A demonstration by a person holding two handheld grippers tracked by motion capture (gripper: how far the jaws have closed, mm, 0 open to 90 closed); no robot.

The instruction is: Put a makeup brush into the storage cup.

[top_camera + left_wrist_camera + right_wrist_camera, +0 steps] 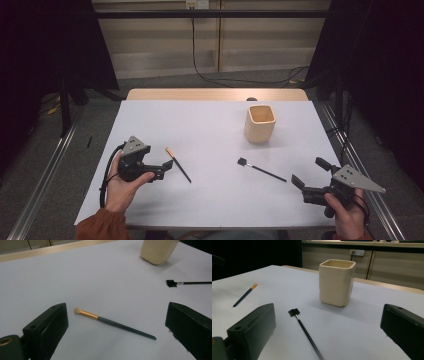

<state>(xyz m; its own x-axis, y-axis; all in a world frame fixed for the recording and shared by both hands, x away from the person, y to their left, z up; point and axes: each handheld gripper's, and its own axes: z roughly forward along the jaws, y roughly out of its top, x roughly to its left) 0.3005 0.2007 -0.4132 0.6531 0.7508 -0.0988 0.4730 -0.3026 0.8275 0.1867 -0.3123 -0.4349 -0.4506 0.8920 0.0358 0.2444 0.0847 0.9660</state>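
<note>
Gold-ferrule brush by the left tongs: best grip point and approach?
Grip the gold-ferrule brush on its dark handle, just behind the ferrule. It lies flat on the table with open space around it, so come straight down from above with the left tongs, jaws spanning the handle crosswise. The handle is thin and tapers toward the tail, so the thicker end probably holds better.
</note>
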